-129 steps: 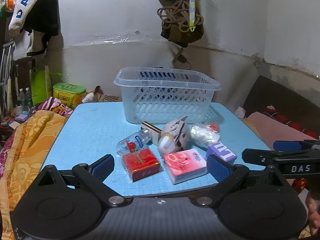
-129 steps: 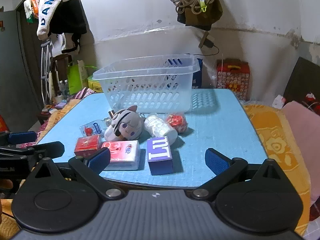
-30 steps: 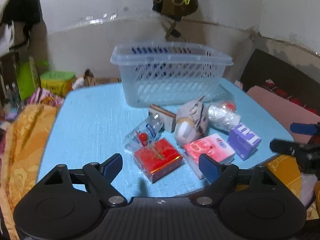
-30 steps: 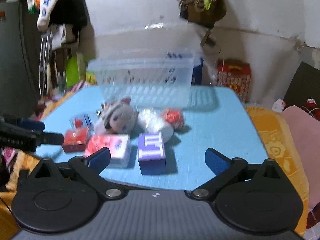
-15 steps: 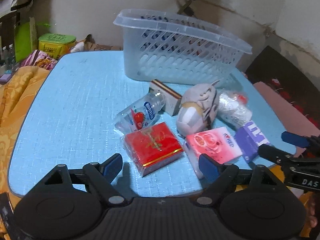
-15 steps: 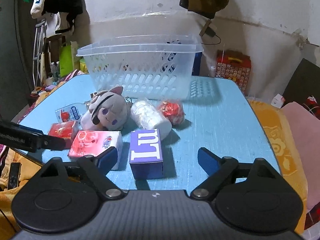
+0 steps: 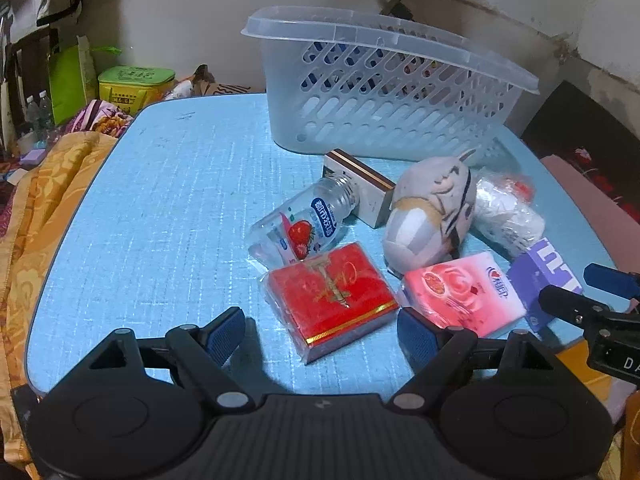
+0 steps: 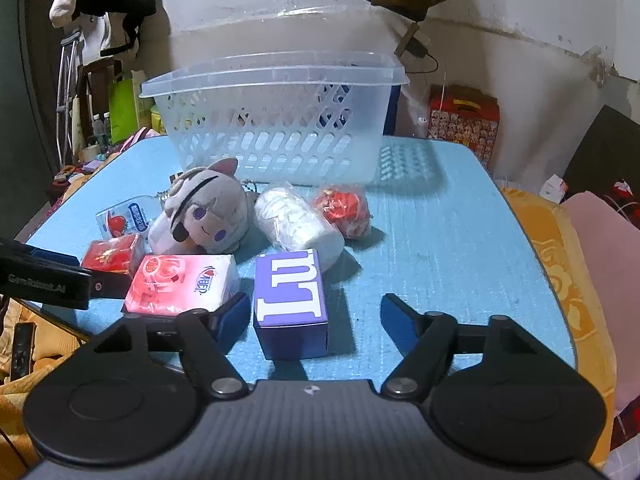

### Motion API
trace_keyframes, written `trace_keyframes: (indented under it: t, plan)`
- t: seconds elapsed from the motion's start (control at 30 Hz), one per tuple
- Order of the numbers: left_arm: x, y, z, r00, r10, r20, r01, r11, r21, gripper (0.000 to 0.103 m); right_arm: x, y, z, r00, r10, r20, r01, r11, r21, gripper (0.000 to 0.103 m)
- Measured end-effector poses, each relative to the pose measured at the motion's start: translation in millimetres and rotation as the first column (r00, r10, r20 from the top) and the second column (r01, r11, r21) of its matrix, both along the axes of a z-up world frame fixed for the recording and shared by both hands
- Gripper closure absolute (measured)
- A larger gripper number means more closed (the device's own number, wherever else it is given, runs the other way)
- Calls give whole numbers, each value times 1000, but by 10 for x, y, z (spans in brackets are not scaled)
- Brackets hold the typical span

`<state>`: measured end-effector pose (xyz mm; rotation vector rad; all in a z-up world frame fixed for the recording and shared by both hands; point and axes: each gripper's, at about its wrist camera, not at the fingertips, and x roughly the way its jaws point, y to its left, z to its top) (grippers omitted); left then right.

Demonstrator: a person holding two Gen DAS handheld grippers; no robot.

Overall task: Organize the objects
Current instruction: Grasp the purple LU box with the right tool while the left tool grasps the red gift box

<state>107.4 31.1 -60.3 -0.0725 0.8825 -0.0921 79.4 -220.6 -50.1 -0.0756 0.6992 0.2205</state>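
A clear plastic basket (image 7: pixel 384 92) (image 8: pixel 276 120) stands at the back of the blue table (image 7: pixel 160 208). In front lie a red box (image 7: pixel 332 294) (image 8: pixel 112 254), a pink tissue pack (image 7: pixel 464 294) (image 8: pixel 182 284), a purple box (image 8: pixel 290 300) (image 7: pixel 548 276), a grey plush head (image 7: pixel 430 216) (image 8: pixel 204 212), a small strawberry bottle (image 7: pixel 304 226), a white bagged roll (image 8: pixel 298 226) and a red wrapped ball (image 8: pixel 346 210). My left gripper (image 7: pixel 322 330) is open, its fingers either side of the red box's near end. My right gripper (image 8: pixel 316 316) is open around the purple box.
A slim brown-edged box (image 7: pixel 360 188) lies behind the bottle. Orange fabric (image 7: pixel 24 216) borders the table's left side, and a yellow cushion (image 8: pixel 568 280) its right. A red carton (image 8: pixel 464 120) stands behind the table by the wall.
Both grippers have moved forward and down toward the objects. The left now brackets the red box, the right brackets the purple box. Both stay open.
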Motion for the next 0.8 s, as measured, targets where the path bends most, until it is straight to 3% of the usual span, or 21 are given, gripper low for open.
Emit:
trace_keyframes:
  t: [0.33, 0.6, 0.7, 0.8]
  plan:
    - [17, -141, -49, 1000, 15, -6, -15, 997, 71, 16, 83, 71, -123, 999, 8, -49, -10, 999, -34, 32]
    - [33, -233, -46, 1000, 24, 19, -26, 992, 123, 16, 100, 111, -129, 998, 21, -62, -23, 999, -33, 48]
    - [45, -196, -19, 999, 31, 14, -32, 995, 93, 26, 93, 117, -104, 998, 27, -63, -29, 999, -22, 61]
    - [-4, -178, 43, 999, 31, 42, -35, 995, 97, 27, 63, 86, -62, 999, 26, -47, -26, 1000, -8, 61]
